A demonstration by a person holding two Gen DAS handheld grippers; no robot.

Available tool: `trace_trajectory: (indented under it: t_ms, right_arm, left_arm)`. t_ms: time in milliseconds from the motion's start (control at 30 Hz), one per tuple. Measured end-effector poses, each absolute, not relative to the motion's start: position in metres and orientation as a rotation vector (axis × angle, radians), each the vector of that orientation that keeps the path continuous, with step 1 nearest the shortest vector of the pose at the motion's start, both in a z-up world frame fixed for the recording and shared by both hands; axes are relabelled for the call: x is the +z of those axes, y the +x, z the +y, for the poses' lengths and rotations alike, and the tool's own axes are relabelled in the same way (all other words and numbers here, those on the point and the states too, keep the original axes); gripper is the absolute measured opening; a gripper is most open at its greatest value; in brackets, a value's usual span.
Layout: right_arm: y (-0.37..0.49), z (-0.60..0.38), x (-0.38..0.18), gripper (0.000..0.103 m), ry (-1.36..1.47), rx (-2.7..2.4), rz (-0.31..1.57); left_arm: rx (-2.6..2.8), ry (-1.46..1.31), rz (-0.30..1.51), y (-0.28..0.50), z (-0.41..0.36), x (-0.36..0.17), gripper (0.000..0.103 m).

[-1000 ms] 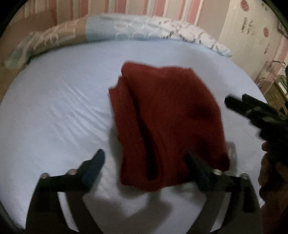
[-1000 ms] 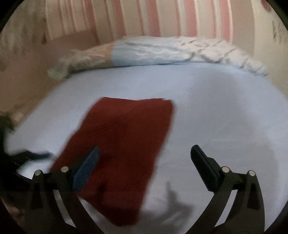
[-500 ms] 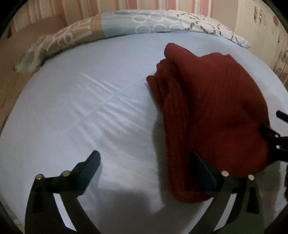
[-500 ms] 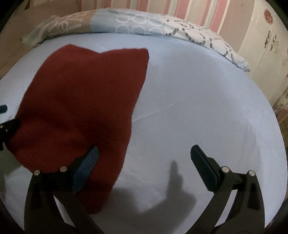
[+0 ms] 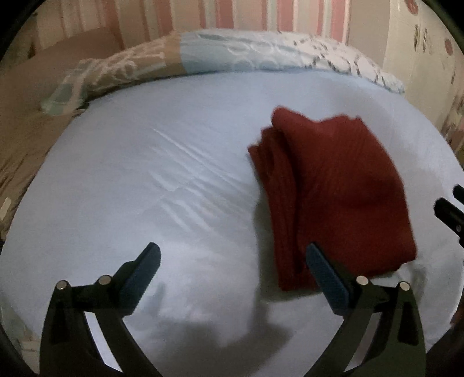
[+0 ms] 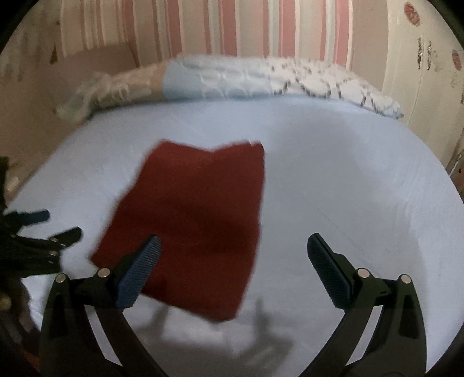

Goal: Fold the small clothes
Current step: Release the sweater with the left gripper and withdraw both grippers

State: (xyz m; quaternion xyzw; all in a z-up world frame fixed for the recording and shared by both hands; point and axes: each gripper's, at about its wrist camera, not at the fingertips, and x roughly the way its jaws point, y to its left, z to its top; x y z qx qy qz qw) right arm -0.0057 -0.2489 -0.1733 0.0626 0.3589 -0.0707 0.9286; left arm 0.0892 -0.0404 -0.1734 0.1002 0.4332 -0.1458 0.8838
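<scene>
At the far left, a tan headboard [image 5: 58, 55] stands against the striped wall [image 6: 232, 26]. A patterned quilt [image 5: 232, 55] lies rolled along the far edge of the bed, which is covered by a pale blue sheet [image 5: 145, 179] with a few shallow creases.

The left gripper [image 5: 232, 278] hangs above the sheet with its jaws spread wide and nothing between them. Its left finger is over bare sheet; its right finger [image 5: 324, 275] overlaps the near edge of the cloth in this view, though whether it touches is not clear.

The red cloth [image 5: 342, 197] lies folded on the sheet, to the right of the left gripper's centre line. Its stacked layers show along its left side. From the right wrist view the cloth [image 6: 197, 220] sits left of centre as a flat, roughly rectangular fold.

The right gripper [image 6: 232, 266] is also wide open and empty, its left finger [image 6: 139, 272] in front of the cloth's near corner and its right one over bare sheet. A cream wardrobe [image 6: 429, 72] stands at the far right.
</scene>
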Motion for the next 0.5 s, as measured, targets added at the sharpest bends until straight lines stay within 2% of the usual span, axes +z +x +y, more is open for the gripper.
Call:
trace_trajectory:
  t_ms: [333, 500]
  right_arm:
    - [-0.059, -0.190, -0.124, 0.100, 0.119, -0.257, 0.570]
    - [-0.073, -0.182, -0.122, 0.100, 0.175, -0.265, 0.578]
  left_arm:
    - [-0.233, 0.236, 0.731, 0.034, -0.008, -0.114, 0.101]
    - [-0.206, 0.233, 0.658, 0.005, 0.004, -0.100, 0.101]
